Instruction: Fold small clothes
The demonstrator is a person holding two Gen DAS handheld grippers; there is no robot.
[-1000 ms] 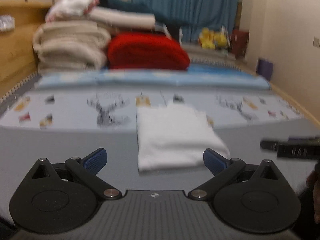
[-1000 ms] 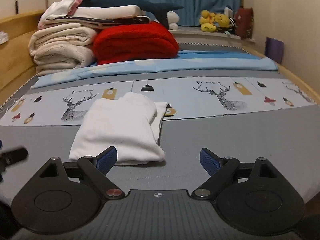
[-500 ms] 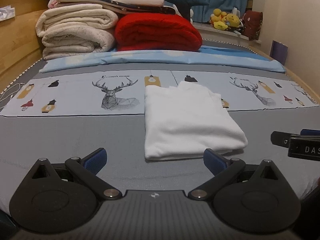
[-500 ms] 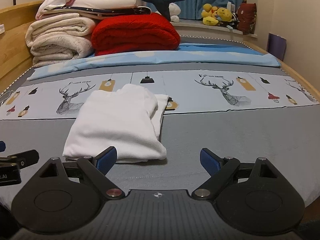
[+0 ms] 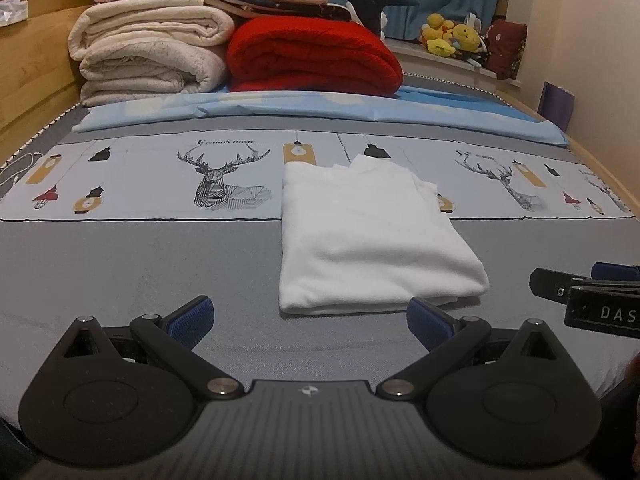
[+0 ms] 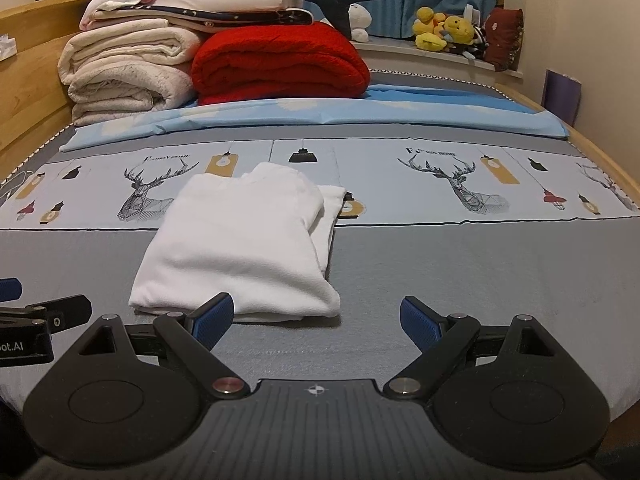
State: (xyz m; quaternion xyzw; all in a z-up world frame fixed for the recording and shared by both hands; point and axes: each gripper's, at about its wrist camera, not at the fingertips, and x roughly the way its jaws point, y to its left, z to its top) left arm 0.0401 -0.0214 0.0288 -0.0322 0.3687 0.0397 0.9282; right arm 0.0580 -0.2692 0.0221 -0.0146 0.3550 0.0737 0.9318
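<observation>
1. Where the left wrist camera looks along its fingers, the left gripper (image 5: 310, 320) hangs over the grey bedspread (image 5: 120, 264) with its blue pads spread wide and nothing between them.
2. Ahead of it and a little to the right lies the folded white garment (image 5: 368, 240), flat on the bed, its near edge just beyond the right pad and its far end reaching onto the band printed with deer (image 5: 224, 184).
3. At the right edge of this view the right gripper (image 5: 588, 284) shows from the side, near the garment's corner but apart from it.
4. Further back sit a red blanket (image 5: 312, 56) and cream blankets (image 5: 148, 52), stacked by the wooden headboard (image 5: 36, 48).
5. Seen from the right wrist camera, the right gripper (image 6: 316, 318) is likewise spread open and empty, low over the bedspread.
6. The garment (image 6: 240, 244) lies ahead and to the left here; its near edge sits just behind the left pad, though whether they touch cannot be told.
7. The left gripper (image 6: 44, 312) pokes in at the left edge, beside the garment.
</observation>
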